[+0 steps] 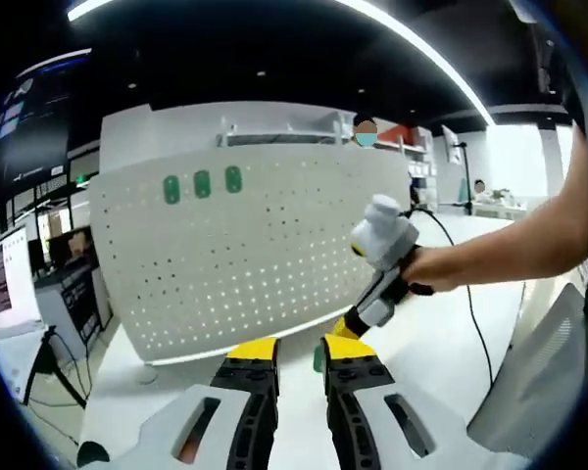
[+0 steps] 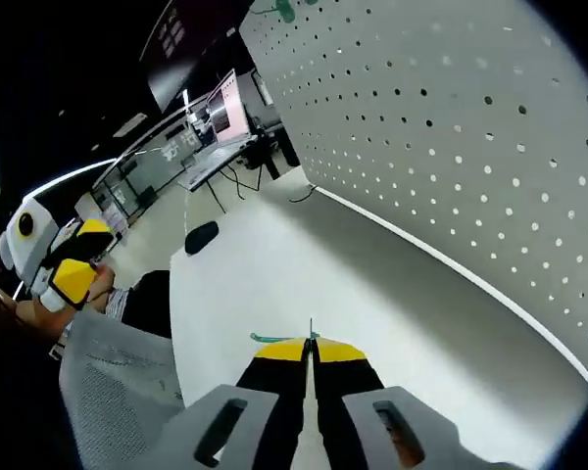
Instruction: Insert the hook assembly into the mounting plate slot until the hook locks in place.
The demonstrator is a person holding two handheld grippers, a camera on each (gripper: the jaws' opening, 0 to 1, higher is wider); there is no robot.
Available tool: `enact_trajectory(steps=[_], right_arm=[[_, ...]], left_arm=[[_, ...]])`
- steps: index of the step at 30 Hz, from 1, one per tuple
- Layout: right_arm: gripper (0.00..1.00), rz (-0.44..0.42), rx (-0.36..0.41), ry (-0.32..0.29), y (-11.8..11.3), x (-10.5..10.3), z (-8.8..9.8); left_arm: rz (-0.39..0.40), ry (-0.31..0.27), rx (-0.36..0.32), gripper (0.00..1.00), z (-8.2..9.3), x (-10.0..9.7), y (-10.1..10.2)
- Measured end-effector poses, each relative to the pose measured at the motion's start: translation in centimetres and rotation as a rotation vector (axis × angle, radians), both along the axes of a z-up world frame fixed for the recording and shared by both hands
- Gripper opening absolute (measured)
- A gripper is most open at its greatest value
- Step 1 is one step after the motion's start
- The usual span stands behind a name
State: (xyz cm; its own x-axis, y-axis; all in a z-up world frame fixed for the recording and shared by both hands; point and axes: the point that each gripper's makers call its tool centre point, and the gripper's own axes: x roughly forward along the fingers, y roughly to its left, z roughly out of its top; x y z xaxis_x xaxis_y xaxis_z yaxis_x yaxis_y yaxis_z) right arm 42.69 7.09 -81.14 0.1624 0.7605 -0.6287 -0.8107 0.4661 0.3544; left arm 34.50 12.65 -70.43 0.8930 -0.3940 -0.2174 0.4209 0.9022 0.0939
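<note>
Your left gripper (image 1: 300,354) stood released, lower centre; right gripper (image 2: 311,350) clenched on green hook (image 2: 274,337); pegboard (image 1: 235,255) behind.

Left gripper view faces the upright pegboard (image 1: 225,255) squarely from back over the white table (image 1: 431,352). Right gripper view sits low near the table, rolled, looking along the pegboard's foot. Both share pegboard and table.

Pegboard (image 1: 245,255) matt white, perforated, prob. metal; worktop (image 2: 274,284) smooth white, slight sheen; tongs' tips (image 2: 311,351) yellow plastic, matt.
</note>
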Motion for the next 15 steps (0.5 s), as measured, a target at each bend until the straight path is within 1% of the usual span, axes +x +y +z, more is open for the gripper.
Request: enact_trajectory(steps=[4,10,13,15], right_arm=[[0.0,0.001,0.003,-0.012,0.0,-0.8,1.4],[0.0,0.015,0.02,-0.052,0.6,-2.2,4.2],[0.0,0.023,0.026,-0.073,0.9,-2.9,5.3],[0.0,0.026,0.029,-0.081,1.0,-3.3,5.9]], left_arm=[[-0.043,0.026,0.016,0.17,-1.0,0.0,-0.8],[-0.09,0.03,0.056,0.17,-1.6,0.3,-2.0],[-0.111,0.031,0.082,0.18,-1.9,0.5,-2.5],[-0.125,0.022,0.102,0.18,-1.9,0.6,-2.8]])
